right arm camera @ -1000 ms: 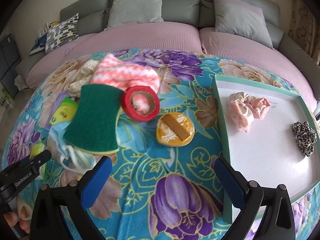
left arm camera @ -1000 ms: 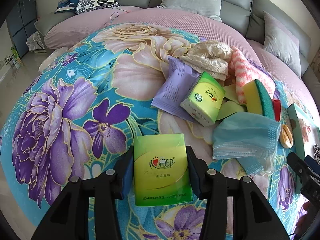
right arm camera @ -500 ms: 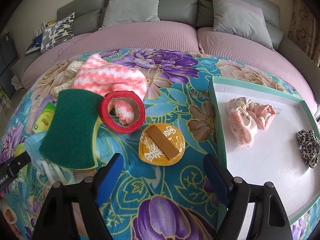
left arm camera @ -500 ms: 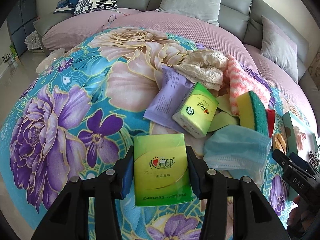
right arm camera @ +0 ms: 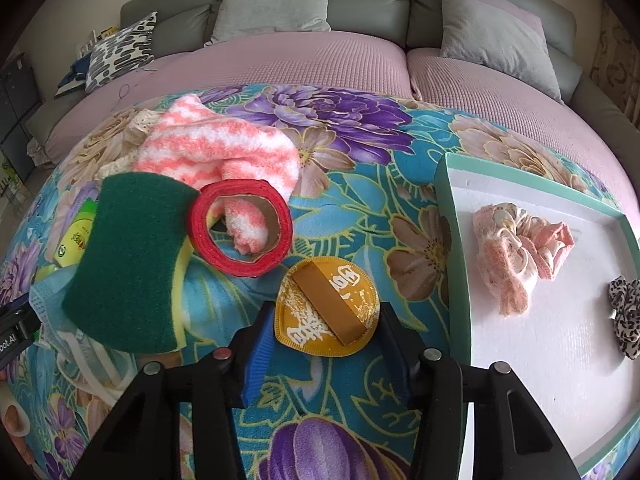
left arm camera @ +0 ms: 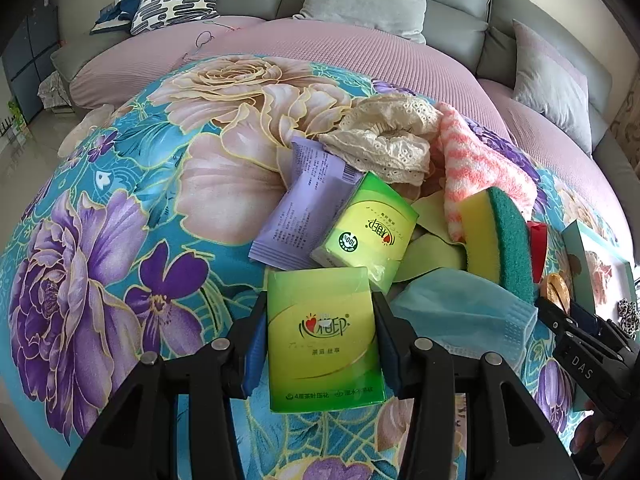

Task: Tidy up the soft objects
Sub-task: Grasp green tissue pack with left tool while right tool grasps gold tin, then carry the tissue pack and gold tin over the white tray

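My left gripper (left arm camera: 319, 305) is shut on a green tissue pack (left arm camera: 322, 344), held just above the flowered cloth. In front of it lie a second green tissue pack (left arm camera: 366, 232), a purple packet (left arm camera: 304, 196), a blue face mask (left arm camera: 464, 316) and a yellow-green sponge (left arm camera: 496, 236). My right gripper (right arm camera: 328, 318) is low over an orange round pad (right arm camera: 326, 300). Its jaws are closing with the pad between them, the fingers at the pad's edges, and the pad lies flat and undeformed. The right gripper's body also shows in the left wrist view (left arm camera: 580, 344).
A teal-rimmed white tray (right arm camera: 456, 240) at the right holds a pink scrunchie (right arm camera: 516, 252) and a leopard scrunchie (right arm camera: 628, 320). A red tape roll (right arm camera: 240, 228), a pink striped sock (right arm camera: 216, 152) and a lace cloth (left arm camera: 384, 144) lie behind. A sofa with cushions stands beyond.
The right gripper's jaws have narrowed from wide apart to the orange pad's edges, and it has come down and forward over it. The left gripper keeps its hold and has drifted slightly.
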The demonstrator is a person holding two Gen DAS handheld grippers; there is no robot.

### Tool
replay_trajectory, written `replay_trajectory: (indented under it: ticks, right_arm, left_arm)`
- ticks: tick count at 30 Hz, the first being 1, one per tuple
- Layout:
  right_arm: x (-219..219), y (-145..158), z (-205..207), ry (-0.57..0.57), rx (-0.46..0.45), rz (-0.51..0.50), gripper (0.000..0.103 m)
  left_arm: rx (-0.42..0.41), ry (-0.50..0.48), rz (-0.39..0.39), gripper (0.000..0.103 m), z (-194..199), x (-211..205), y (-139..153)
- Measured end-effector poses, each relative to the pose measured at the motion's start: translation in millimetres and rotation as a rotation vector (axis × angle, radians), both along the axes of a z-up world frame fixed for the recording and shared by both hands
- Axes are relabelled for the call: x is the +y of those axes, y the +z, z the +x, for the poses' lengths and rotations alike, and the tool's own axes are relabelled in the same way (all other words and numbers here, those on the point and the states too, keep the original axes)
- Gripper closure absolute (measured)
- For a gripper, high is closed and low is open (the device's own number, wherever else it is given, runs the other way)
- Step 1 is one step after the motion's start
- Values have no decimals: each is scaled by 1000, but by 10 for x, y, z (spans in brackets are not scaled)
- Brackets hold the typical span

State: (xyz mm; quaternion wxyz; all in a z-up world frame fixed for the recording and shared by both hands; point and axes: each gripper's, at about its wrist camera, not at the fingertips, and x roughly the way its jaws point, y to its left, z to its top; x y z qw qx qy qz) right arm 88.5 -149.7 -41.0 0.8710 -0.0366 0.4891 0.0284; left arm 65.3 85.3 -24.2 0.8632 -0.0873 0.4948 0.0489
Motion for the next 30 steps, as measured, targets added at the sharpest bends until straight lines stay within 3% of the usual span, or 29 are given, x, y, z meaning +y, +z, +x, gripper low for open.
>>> replay_trajectory:
  ticks: [7, 17, 30]
  right_arm:
    - [-15, 71, -39, 8, -11, 18, 51]
    - [-144, 473, -179, 3, -109, 60, 51]
    - [-1095, 663, -393, -233, -116, 14, 51]
  left_arm:
    - [-13, 6, 12, 54, -17, -4, 61]
    - [-88, -24, 49, 54, 29, -195, 391]
    - [-197, -219, 99, 54, 150, -1121, 876]
